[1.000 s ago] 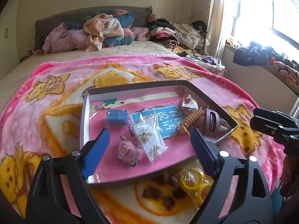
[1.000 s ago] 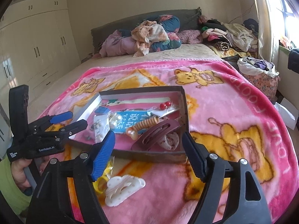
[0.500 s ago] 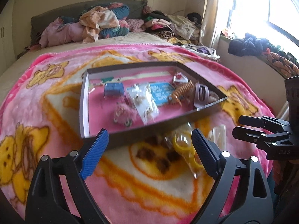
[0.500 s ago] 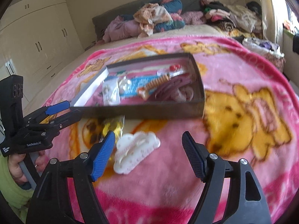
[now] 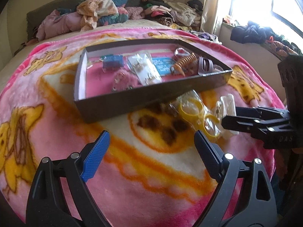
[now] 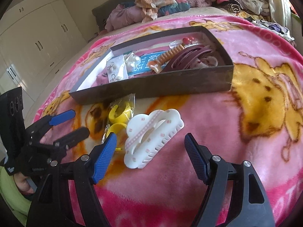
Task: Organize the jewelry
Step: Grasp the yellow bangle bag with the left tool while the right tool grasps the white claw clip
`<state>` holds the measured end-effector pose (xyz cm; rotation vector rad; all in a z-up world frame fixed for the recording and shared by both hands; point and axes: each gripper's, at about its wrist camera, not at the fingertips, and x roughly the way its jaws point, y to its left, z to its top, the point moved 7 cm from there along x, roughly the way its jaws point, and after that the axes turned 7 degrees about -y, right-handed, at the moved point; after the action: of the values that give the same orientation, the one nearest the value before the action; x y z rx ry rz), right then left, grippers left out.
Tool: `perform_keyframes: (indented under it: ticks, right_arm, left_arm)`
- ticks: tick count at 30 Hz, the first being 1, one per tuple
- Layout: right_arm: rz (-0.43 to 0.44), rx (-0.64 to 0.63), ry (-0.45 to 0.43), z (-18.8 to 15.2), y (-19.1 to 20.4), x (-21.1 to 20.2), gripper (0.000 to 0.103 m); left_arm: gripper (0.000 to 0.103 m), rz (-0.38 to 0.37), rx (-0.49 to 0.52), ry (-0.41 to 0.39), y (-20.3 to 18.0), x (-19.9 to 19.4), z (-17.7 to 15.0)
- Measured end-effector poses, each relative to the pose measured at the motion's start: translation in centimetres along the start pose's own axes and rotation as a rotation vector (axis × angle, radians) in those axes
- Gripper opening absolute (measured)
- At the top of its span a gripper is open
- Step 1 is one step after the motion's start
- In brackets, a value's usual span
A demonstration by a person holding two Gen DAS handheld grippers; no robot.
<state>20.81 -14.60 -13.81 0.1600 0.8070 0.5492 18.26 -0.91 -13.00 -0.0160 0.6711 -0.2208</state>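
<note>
Left wrist view: I see my left gripper [image 5: 151,151] at the bottom of the frame, its blue pads spread wide with nothing between them, only the pink cartoon blanket [image 5: 56,113] beneath. In the upper middle sits a shallow dark box [image 5: 132,102] already holding several small pieces in clear packets, a coiled orange hair tie and a plum hair clip. Just in front of the box's near wall, right of centre, lies a clear packet of yellow rings [image 5: 198,113]. At the right edge my right gripper [image 5: 233,119] reaches in beside that packet.

Right wrist view: my right gripper [image 6: 149,149] fills the bottom of the frame, jaws wide and holding nothing. A white cloud-shaped hair clip [image 6: 151,138] lies on the blanket in the lower middle, mostly between the pads but untouched by either. The packet of yellow rings [image 6: 119,117] rests just left of it, and the box [image 6: 170,85] crosses the upper middle. My left gripper [image 6: 64,124] shows at the left edge, also open.

I judge the step in hand to be collecting the last loose pieces outside the box. Next, the right gripper needs to lower around the white clip and close, then carry it over the box wall.
</note>
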Motion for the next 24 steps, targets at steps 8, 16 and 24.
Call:
perform_keyframes:
  ticks: [8, 16, 24]
  right_arm:
    - [0.01, 0.044, -0.007, 0.9, -1.2, 0.7, 0.055]
    - [-0.017, 0.032, -0.043, 1.7, -3.0, -1.0, 0.044]
    - [-0.054, 0.065, -0.093, 2.3, -5.7, -3.0, 0.038]
  left_arm:
    - [0.081, -0.058, -0.007, 0.014, -1.6, 1.0, 0.2]
    - [0.081, -0.124, -0.041, 0.035, -3.1, 2.4, 1.0]
    - [0.064, -0.148, -0.042, 0.057, -4.9, 4.2, 1.5]
